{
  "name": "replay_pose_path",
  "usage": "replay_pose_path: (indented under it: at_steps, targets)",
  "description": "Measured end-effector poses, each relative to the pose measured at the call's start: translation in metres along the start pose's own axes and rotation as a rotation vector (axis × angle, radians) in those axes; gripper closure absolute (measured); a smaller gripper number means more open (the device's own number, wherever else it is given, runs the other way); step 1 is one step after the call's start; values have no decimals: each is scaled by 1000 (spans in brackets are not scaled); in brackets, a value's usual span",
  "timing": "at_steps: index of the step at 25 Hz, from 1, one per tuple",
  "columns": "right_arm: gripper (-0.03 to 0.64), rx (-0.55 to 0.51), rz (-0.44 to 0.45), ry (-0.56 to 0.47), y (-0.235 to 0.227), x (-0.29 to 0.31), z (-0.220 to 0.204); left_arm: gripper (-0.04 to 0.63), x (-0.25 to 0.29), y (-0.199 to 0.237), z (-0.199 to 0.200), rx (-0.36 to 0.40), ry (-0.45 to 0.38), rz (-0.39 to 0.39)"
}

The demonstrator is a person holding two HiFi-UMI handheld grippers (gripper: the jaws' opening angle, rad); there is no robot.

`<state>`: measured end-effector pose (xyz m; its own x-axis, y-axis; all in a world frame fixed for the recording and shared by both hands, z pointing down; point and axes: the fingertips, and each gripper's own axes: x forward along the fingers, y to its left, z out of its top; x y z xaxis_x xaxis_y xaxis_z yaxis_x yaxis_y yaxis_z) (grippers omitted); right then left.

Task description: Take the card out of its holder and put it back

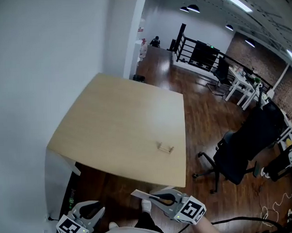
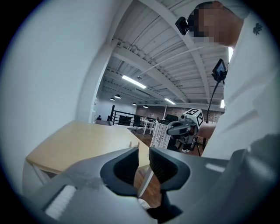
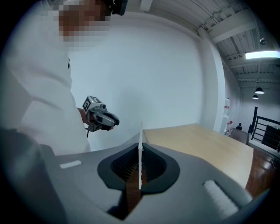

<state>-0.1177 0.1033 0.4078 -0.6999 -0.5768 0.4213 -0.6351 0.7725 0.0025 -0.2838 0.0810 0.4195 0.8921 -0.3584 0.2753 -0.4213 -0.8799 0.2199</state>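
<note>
Right gripper view puts the card (image 3: 141, 131) edge-on at mid-frame, pinched upright between the closed jaws of the right gripper (image 3: 140, 157). In the head view its holder (image 1: 165, 147) looks empty near the lower right edge of the table (image 1: 117, 124), well apart from the card. The left gripper (image 1: 94, 207), lower left, has its jaws apart on nothing. To reseat the card, I'd square its bottom edge to the slot and lower it slowly.

A person wears a white top (image 2: 249, 100); the grey left gripper (image 1: 92, 206) and right gripper (image 1: 152, 199) each carry a black-and-white marker cube (image 1: 191, 210).
</note>
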Motion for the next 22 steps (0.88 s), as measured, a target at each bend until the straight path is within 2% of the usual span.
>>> replay_pose_path:
  at_steps: [6, 12, 16, 22]
  targets:
    - [595, 14, -13, -33, 45, -1, 3, 535, -29, -16, -11, 17, -7, -12]
    - [595, 9, -38, -18, 57, -10, 5, 522, -33, -31, -14, 21, -2, -53]
    - [595, 3, -49, -32, 45, -16, 6, 520, -24, -30, -10, 38, 2, -67]
    - [595, -4, -67, -56, -15, -27, 3, 514, 11, -24, 3, 22, 3, -69]
